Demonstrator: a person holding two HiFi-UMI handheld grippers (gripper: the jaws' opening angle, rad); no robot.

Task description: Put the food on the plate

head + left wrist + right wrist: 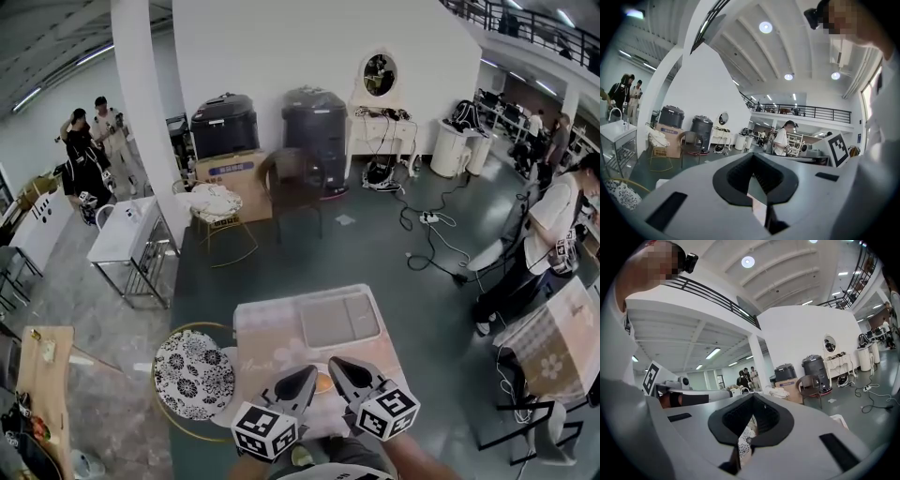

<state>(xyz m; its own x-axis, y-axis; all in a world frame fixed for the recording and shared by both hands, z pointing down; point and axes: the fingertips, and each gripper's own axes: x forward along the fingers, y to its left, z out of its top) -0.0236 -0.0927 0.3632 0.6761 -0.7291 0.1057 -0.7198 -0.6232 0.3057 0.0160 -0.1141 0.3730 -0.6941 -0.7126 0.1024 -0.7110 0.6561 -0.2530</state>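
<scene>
In the head view a small table with a pink flowered cloth (272,333) stands just below me. A small orange piece of food (323,382) lies near its front edge on what looks like a white plate (317,397), mostly hidden by the grippers. My left gripper (305,377) and right gripper (341,369) hover side by side over it, the food showing in the gap between them. Both point nearly level into the room. The left gripper (753,157) is shut with nothing held in the left gripper view. In the right gripper view the right gripper (752,398) is likewise shut and holds nothing.
A grey rectangular tray (337,319) lies on the far half of the table. A round stool with a black-and-white flowered seat (192,372) stands at the table's left. A brown chair (291,183), boxes, floor cables (427,234) and several people are further off.
</scene>
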